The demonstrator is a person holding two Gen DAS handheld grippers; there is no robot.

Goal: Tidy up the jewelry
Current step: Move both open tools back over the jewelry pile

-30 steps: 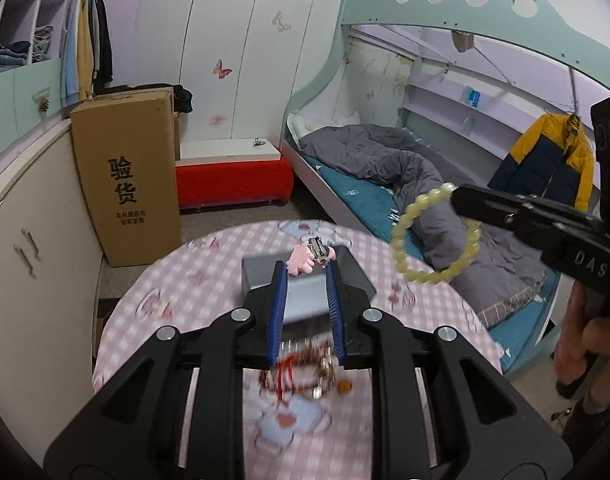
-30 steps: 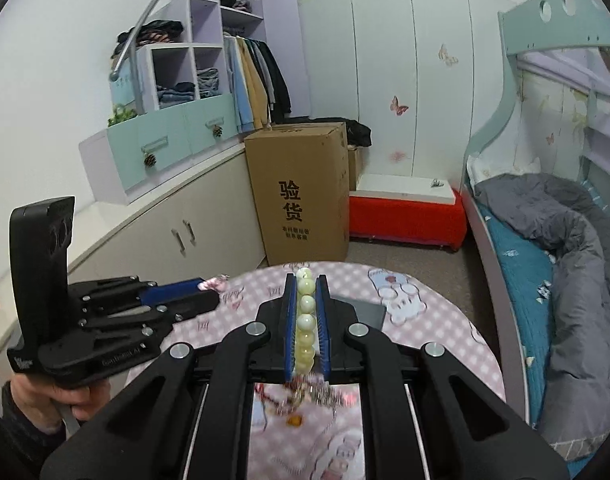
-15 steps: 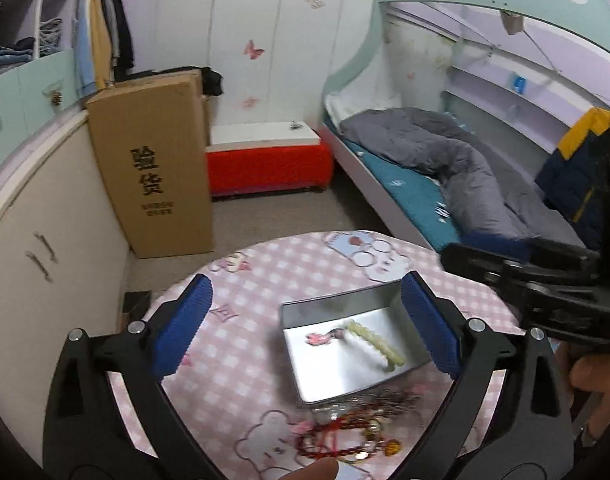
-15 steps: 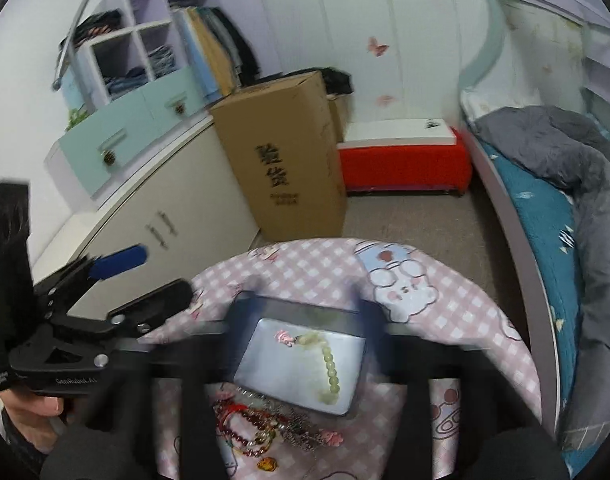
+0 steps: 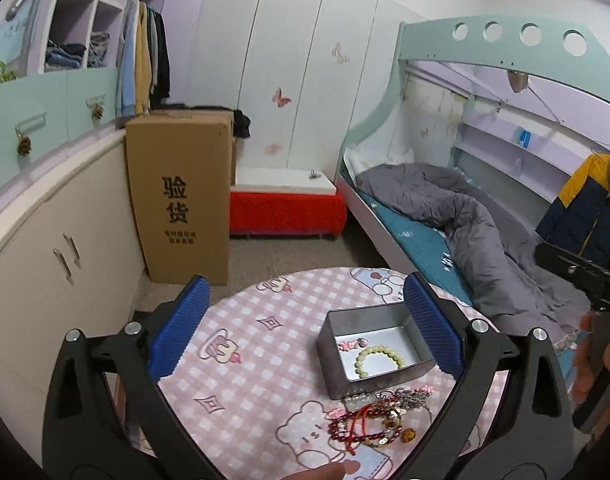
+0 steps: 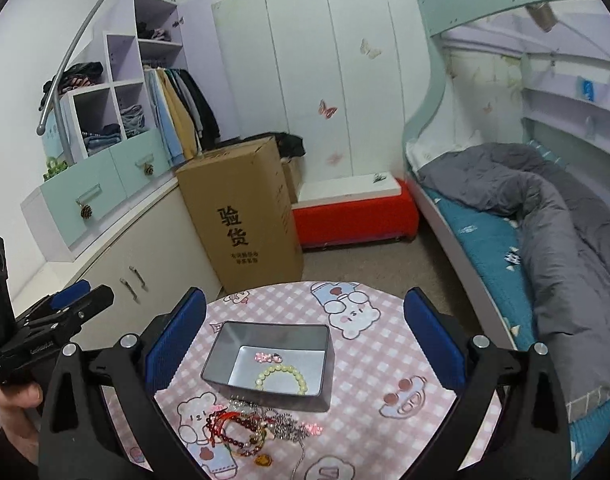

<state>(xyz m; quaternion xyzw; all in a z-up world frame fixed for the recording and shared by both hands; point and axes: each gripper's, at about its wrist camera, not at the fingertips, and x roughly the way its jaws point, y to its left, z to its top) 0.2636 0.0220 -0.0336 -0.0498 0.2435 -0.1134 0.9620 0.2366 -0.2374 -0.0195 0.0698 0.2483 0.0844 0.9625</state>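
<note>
While the room around it holds one bunk bed [image 5: 445, 216] with a grey quilt [image 6: 545, 216], one tall cardboard box [image 5: 179, 200] and one red bench [image 6: 355, 216], the round surface [image 5: 265, 344] with its pink checked cloth carries all the jewelry. One open metal tin [image 6: 265, 334] stands near the middle of the surface. Two pieces lie inside it: one pale green bead bracelet [image 6: 281, 378] on the tin's floor, and one small pink charm [image 6: 267, 357] just beyond it, apart from the beads. Just outside the tin's near wall lies one tangled heap of jewelry [image 6: 257, 428], in which dark red bead bracelets, red cord and silver chain can be made out; the pieces overlap too much to count.

Two tools are in view. The left tool [image 5: 305, 328] has its blue pads spread wide with nothing between them, hanging above the surface, and its right pad [image 5: 433, 328] covers the tin's far right corner in the left wrist view. The right tool [image 6: 305, 336] is likewise spread wide and holds nothing, its pads flanking the tin from above without touching it. A fingertip [image 5: 337, 470] shows at the lower edge of the left wrist view, over the cloth.
</note>
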